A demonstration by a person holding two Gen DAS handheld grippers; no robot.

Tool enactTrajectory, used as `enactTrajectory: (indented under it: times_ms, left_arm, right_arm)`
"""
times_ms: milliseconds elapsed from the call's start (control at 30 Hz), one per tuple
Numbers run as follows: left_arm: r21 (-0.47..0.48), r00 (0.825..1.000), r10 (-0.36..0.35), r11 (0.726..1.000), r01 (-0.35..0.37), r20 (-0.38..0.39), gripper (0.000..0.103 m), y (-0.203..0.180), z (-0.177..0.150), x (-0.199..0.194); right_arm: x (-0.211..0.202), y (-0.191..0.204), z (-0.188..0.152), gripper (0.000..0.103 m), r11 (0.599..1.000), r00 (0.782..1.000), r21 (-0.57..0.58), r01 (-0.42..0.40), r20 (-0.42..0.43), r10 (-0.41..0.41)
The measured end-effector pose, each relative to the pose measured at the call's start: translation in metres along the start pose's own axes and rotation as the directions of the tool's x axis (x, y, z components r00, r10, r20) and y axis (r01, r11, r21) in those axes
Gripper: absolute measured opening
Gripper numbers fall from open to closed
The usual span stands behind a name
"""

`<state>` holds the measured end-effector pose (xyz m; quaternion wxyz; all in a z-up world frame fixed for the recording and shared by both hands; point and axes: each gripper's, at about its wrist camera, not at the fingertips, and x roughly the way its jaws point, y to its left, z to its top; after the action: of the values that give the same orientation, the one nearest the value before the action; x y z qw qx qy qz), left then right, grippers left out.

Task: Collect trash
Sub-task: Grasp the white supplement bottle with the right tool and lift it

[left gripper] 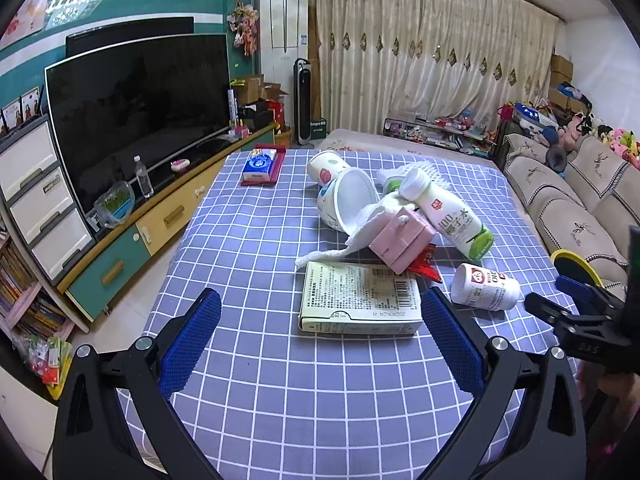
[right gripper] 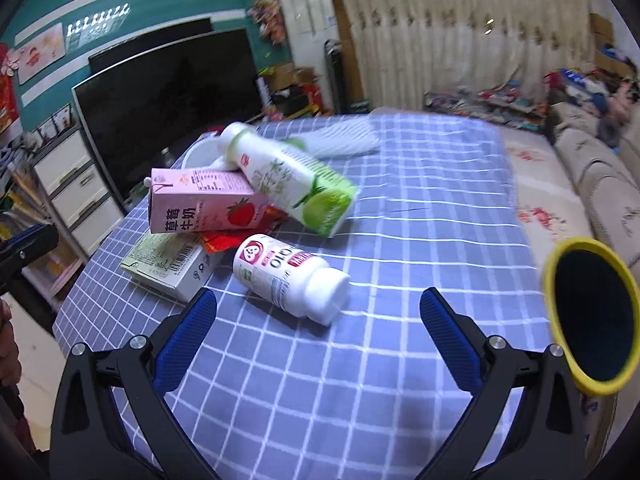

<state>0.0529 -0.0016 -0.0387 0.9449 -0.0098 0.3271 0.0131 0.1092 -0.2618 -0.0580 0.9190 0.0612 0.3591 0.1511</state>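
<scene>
Both jaws wide open, nothing held. Left gripper (left gripper: 320, 316) straddles the pale flat carton (left gripper: 360, 304) on the bench (left gripper: 256, 248); right gripper (right gripper: 318, 320) sits just short of the small white bottle (right gripper: 288, 276). Pink milk carton (right gripper: 204, 200) and green-based bottle (right gripper: 288, 180) piled behind.

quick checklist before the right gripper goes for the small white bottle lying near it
1. Right gripper open: ok, jaws spread wide, nothing held.
2. Small white bottle free to lift: ok, it lies on its side on the checked cloth, apart from the pile.
3. Lined up: not ok, the bottle sits left of centre between the fingers.
4. Neighbours clear: cannot tell, the flat carton lies close beside the left finger.
5. Bin ready: ok, the yellow-rimmed bin stands open on the right.
6. Left gripper out of the way: ok, open, facing the carton.
</scene>
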Motion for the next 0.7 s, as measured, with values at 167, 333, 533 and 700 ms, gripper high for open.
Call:
enactTrajectory:
  times_ms: [167, 333, 533, 700]
  left_arm:
    - [-0.011, 1.000, 0.003, 1.000, -0.003, -0.023, 0.099, 0.003, 0.002, 0.016]
    - [-0.016, 0.999, -0.004, 1.000, 0.004, -0.041, 0.099, 0.002, 0.005, 0.029]
    - [-0.010, 0.999, -0.019, 1.000, 0.019, -0.047, 0.099, 0.001, 0.003, 0.038]
    - [-0.016, 0.998, -0.036, 0.999, 0.035, -0.050, 0.099, 0.007, 0.003, 0.042]
  right_arm:
    - [0.032, 0.000, 0.011, 0.097, 0.999, 0.997, -0.008, -0.043, -0.064, 0.043]
    - [0.049, 0.004, 0.014, 0.097, 0.999, 0.993, 0.023, -0.048, -0.107, 0.050]
    - [0.054, 0.019, 0.010, 0.097, 0.995, 0.996, 0.093, 0.037, -0.084, -0.029]
    - [0.062, 0.025, 0.009, 0.097, 0.981, 0.994, 0.174, 0.086, -0.085, -0.072]
